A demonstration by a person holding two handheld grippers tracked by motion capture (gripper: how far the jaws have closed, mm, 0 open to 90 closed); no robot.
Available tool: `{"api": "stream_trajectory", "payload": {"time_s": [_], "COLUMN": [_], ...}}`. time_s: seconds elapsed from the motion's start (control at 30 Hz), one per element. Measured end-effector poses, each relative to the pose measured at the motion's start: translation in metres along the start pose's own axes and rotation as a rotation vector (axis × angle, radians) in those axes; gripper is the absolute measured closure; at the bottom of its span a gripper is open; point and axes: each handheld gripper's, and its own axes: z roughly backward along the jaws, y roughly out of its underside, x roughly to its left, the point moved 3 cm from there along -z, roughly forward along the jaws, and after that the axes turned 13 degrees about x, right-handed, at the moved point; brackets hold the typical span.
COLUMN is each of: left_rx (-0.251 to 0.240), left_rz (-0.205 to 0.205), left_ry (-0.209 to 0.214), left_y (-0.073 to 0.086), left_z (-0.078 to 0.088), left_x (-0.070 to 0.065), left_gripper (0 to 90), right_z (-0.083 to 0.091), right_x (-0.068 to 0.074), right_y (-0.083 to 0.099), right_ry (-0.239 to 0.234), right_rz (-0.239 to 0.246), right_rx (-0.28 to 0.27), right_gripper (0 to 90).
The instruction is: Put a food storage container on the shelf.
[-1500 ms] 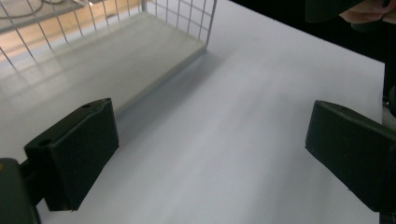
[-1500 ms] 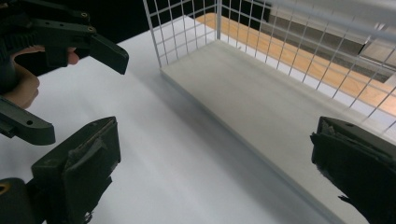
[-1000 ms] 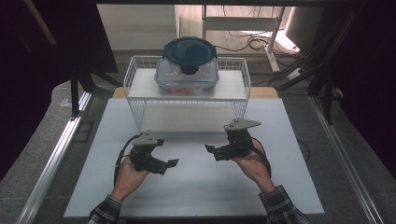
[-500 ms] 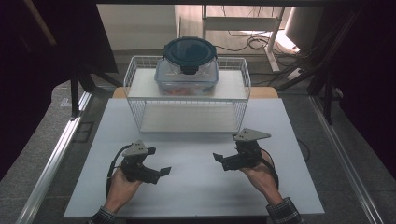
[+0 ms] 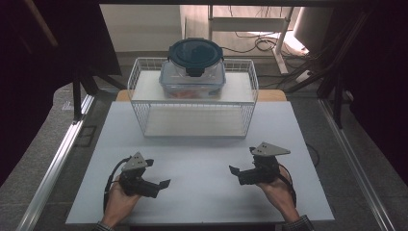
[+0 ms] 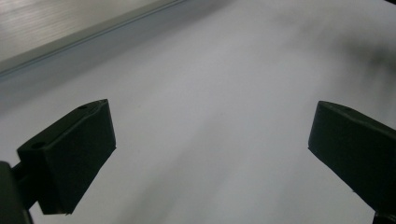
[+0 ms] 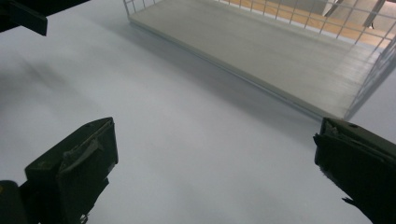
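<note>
A clear food container with a dark blue clip lid (image 5: 195,67) stands on the top shelf of a white wire rack (image 5: 192,126) at the back of the white table. My left gripper (image 5: 156,175) is held low over the table's near left, jaws wide open and empty; in the left gripper view (image 6: 210,130) bare table lies between them. My right gripper (image 5: 241,164) hovers at the near right, also open and empty (image 7: 215,144). Its view looks toward the rack's lower shelf (image 7: 261,46). Both point inward, well short of the rack.
The white table top (image 5: 202,154) spreads between the two hands and the rack. Metal rails (image 5: 62,154) run along both sides of the table. Cables and a white frame (image 5: 250,24) lie on the floor beyond the rack. The left gripper's tip (image 7: 23,16) shows in the right gripper view.
Both hands have drawn back from the rack toward the near table edge and moved slightly apart. The jaws stay open. The container and rack have not moved.
</note>
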Motion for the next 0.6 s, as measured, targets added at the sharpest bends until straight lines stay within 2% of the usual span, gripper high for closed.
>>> {"api": "stream_trajectory", "payload": {"time_s": [0.2,0.33,0.6], "left_rx": [0.025,0.059,0.121], "left_rz": [0.022,0.011,-0.009], "left_ry": [-0.020,-0.033,-0.046], "left_y": [0.012,0.018,0.025], "left_z": [-0.003,-0.008,-0.022], "left_x": [0.000,-0.002,-0.003], "left_gripper": [0.5,0.2,0.1], "right_z": [0.001,-0.002,-0.011], "right_x": [-0.002,-0.002,-0.001], "right_y": [0.014,0.024,0.044], "right_ry": [0.009,0.013,0.031], "right_rz": [-0.017,-0.033,-0.029], "right_rx": [0.013,0.029,0.090], "right_gripper": [0.0,0.0,0.0]}}
